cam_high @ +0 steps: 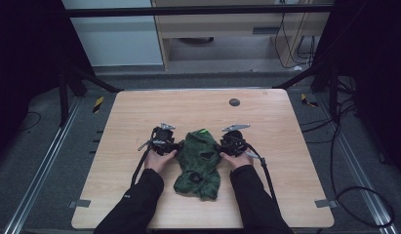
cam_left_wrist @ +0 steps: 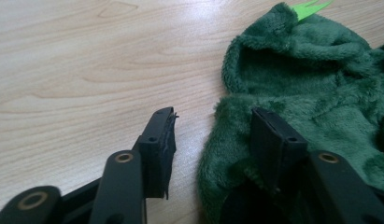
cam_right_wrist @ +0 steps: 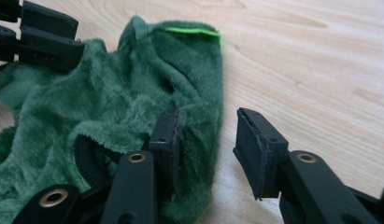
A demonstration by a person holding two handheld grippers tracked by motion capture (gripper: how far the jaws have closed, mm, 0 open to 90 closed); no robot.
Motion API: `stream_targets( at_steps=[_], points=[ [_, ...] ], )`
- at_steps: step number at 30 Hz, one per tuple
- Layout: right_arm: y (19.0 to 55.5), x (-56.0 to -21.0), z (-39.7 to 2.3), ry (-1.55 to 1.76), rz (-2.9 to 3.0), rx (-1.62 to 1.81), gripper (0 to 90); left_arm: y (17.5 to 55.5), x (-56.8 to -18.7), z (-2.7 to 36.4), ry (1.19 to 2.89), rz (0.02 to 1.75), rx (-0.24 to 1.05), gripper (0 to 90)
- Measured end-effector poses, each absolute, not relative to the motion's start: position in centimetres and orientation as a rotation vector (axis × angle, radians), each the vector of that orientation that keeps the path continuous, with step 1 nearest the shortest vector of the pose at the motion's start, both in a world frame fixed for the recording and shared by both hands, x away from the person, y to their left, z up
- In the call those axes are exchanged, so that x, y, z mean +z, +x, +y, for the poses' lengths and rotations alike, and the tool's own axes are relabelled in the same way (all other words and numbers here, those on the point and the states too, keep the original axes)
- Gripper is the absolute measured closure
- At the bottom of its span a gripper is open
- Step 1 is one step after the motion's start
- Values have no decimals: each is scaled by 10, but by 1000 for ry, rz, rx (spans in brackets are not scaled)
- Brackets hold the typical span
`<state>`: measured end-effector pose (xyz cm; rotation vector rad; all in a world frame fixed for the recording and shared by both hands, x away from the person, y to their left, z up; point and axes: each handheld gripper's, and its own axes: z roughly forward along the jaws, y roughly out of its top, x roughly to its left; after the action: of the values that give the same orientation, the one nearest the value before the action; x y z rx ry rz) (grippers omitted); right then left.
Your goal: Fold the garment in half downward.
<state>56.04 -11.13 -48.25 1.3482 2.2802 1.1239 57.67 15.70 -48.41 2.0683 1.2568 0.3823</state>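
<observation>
A dark green fleece garment (cam_high: 199, 163) lies crumpled on the wooden table (cam_high: 139, 112), with a bright green tag (cam_high: 203, 130) at its far end. My left gripper (cam_high: 177, 145) is at its left edge and my right gripper (cam_high: 219, 146) at its right edge. In the left gripper view the gripper (cam_left_wrist: 213, 114) straddles the garment (cam_left_wrist: 311, 79) hem: one jaw over bare wood, the other over the fleece, with a gap between. In the right gripper view the gripper (cam_right_wrist: 208, 114) likewise straddles the garment (cam_right_wrist: 115, 102) edge. Both stand open, pads not pressing.
A small black disc (cam_high: 234, 102) sits in the tabletop near the far edge. Grey tape marks (cam_high: 79, 203) lie at the front corners. The left gripper (cam_right_wrist: 45, 37) appears across the garment in the right gripper view. Cables trail on the floor at right.
</observation>
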Motion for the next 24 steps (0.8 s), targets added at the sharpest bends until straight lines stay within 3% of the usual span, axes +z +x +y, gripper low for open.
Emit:
stream_targets(
  at_steps=[10,15,18,24],
  points=[
    [563,-491,-107,1363,2318,1085,665,576,-491,157,2064,1258,333,638],
    [562,-492,-105,1364,2328,1072,731,573,-492,154,2072,1244,353,720],
    [562,-494,-102,1351,2333,1056,797,571,-492,150,2077,1244,359,814],
    [561,-493,-102,1359,2322,1074,849,570,-491,149,2081,1238,355,880]
  ],
)
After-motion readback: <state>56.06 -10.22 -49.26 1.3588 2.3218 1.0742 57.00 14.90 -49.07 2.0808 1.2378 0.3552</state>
